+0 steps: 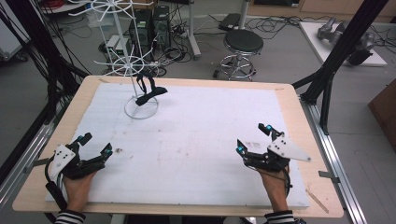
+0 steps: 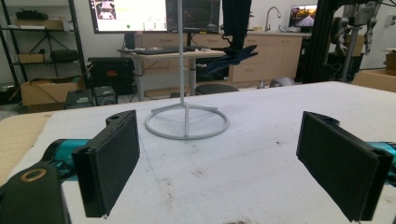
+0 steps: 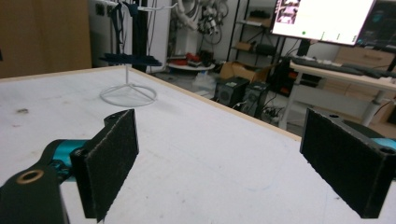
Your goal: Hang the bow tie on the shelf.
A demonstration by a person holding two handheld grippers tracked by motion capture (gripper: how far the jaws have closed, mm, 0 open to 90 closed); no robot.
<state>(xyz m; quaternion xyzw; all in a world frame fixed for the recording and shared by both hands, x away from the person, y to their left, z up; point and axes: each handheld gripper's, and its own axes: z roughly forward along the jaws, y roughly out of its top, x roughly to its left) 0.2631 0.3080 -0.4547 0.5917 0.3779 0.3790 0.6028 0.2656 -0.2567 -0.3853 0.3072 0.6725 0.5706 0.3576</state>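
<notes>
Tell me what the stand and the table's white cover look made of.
The white stand looks like thin coated metal wire: slim rods, ring base, smooth matte finish. The white cover looks like foam board, though unsure: dull, slightly grainy, scuffed and stained, on a pale wooden table.

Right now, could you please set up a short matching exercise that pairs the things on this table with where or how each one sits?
Things:
1. left gripper
2. right gripper
3. white wire stand
4. dark strap

Places or states:
A. hangs on the stand
B. open, near right of the table
C. far left of the foam sheet
D. open, near left of the table

Pairs: 1-D, 2-B, 3-C, 4-A
</notes>
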